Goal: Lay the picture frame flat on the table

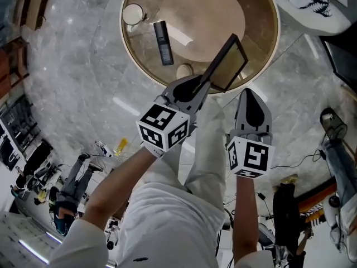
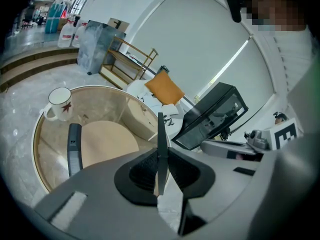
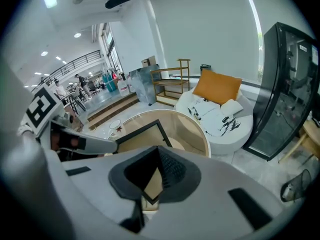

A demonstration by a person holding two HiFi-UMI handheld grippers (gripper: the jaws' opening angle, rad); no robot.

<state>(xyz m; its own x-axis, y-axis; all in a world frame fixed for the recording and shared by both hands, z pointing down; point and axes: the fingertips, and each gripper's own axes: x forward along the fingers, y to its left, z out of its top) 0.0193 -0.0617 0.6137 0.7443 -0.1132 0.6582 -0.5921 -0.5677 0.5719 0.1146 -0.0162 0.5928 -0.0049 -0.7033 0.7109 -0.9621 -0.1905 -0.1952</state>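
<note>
Head view: picture frame [image 1: 227, 60] airborne, tilted over round counter [image 1: 256, 15], not yet down. Left gripper [image 1: 194, 87]: fingers clamped on frame edge. Right gripper [image 1: 252, 96]: fingers apart, frame corner in gap, apparently untouched. Remaining: lower frame, lay flat, release.

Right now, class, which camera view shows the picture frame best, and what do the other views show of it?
The head view: the whole picture frame shows there, tilted over the round table. The left gripper view gives only its thin edge, seen end on. The right gripper view shows its face, but the lower part is hidden.
</note>
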